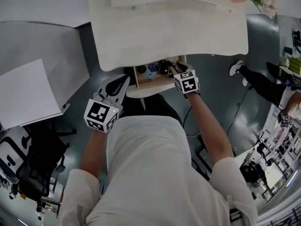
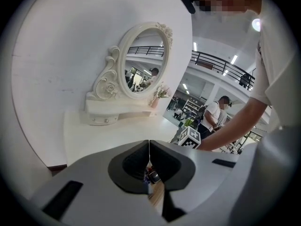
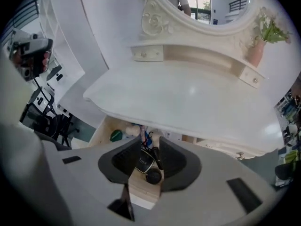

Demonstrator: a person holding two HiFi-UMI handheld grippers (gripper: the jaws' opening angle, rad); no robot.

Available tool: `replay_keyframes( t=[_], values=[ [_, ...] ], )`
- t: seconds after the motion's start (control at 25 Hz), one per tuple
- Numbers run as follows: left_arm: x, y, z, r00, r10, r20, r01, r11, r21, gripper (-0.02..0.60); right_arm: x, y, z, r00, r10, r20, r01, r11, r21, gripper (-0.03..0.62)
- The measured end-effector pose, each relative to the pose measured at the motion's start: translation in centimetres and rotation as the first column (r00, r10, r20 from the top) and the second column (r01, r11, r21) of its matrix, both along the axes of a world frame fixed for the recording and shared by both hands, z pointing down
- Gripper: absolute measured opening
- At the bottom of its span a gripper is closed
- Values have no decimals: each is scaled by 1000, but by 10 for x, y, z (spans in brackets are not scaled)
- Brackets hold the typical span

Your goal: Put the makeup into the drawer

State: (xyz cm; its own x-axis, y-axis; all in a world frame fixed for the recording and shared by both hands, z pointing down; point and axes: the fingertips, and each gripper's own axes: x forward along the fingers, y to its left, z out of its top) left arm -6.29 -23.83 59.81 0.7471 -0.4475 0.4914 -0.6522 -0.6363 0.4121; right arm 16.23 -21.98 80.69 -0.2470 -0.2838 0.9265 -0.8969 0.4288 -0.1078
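Observation:
An open wooden drawer (image 1: 151, 84) juts from under the front of the white vanity table (image 1: 169, 27), with makeup items (image 1: 162, 68) lying in it. My right gripper (image 1: 181, 73) hangs over the drawer's right part, pointing steeply down. In the right gripper view its jaws (image 3: 146, 140) stand open with nothing between them; below lie a black compact (image 3: 143, 160), a round black item (image 3: 153, 176) and a green item (image 3: 115, 135). My left gripper (image 1: 125, 79) sits at the drawer's left front, shut and empty (image 2: 149, 142).
An oval mirror (image 2: 143, 62) and a vase of flowers (image 3: 257, 51) stand at the back of the vanity top. A black office chair (image 1: 37, 168) and a white desk (image 1: 28, 93) are to the left. Another person (image 1: 263, 86) is at the right.

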Motion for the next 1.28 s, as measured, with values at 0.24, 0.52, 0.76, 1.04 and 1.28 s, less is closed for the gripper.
replay_keyframes(
  t=[0.24, 0.52, 0.76, 1.04, 1.28],
  values=[
    [-4, 4, -6, 999, 50, -13, -50, 999, 17, 18, 0, -1, -45, 998, 60, 14, -61, 992, 111, 74],
    [1, 8, -12, 994, 102, -39, -101, 995, 25, 18, -2, 15, -90, 992, 111, 53, -120, 970, 213, 32],
    [2, 16, -24, 993, 106, -61, -104, 994, 39, 18, -6, 28, -141, 990, 99, 102, -126, 944, 306, 28],
    [11, 44, -40, 993, 99, -59, -94, 992, 85, 18, -4, 57, -191, 981, 99, 169, -160, 903, 399, 28],
    [9, 89, -49, 996, 75, -48, -68, 991, 118, 18, -7, 98, -219, 971, 100, 216, -191, 869, 456, 28]
  ],
)
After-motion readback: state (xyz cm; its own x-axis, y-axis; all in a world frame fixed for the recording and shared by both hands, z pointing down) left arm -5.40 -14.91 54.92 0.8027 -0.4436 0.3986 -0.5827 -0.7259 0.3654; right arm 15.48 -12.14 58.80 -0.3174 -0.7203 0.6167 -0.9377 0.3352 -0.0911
